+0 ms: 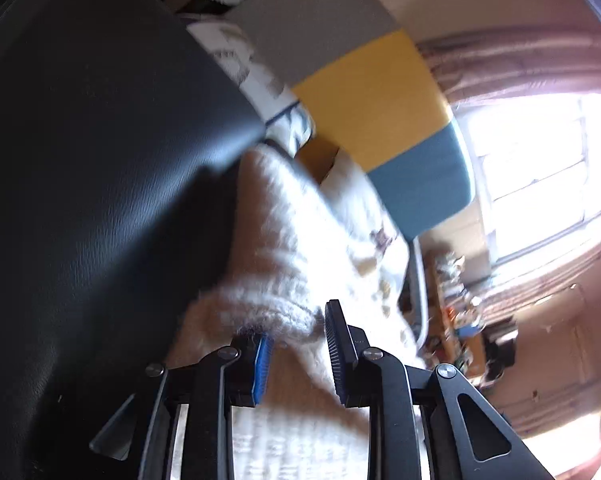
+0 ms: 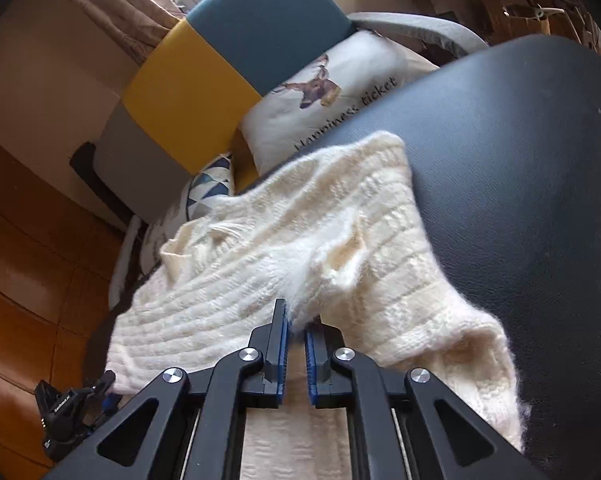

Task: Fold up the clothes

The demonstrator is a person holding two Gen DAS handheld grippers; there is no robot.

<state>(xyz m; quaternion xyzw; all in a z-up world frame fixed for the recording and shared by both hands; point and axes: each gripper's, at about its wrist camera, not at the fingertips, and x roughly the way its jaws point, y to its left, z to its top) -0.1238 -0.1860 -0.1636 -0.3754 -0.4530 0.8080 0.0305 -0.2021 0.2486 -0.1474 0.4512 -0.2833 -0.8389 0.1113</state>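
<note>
A fuzzy cream knit sweater [image 2: 300, 232] lies spread over a black leather surface [image 2: 520, 200]. My right gripper [image 2: 297, 334] is shut on a raised pinch of the sweater near its middle, and white fluff sticks out between the blue pads. In the left wrist view the same sweater [image 1: 300, 240] hangs beside the black leather [image 1: 100, 160]. A thick fuzzy fold of it sits between the fingers of my left gripper [image 1: 296, 332], covering the left fingertip and reaching the right pad. The left gripper [image 2: 104, 392] also shows at the sweater's lower left corner.
Behind the sweater stands a grey, yellow and teal chair back [image 2: 204, 80] with a white deer-print pillow [image 2: 340, 92] and a blue triangle-pattern pillow [image 2: 210, 188]. A bright window [image 1: 540, 160] with curtains, a cluttered shelf [image 1: 456, 312] and wooden floor [image 2: 28, 240] lie beyond.
</note>
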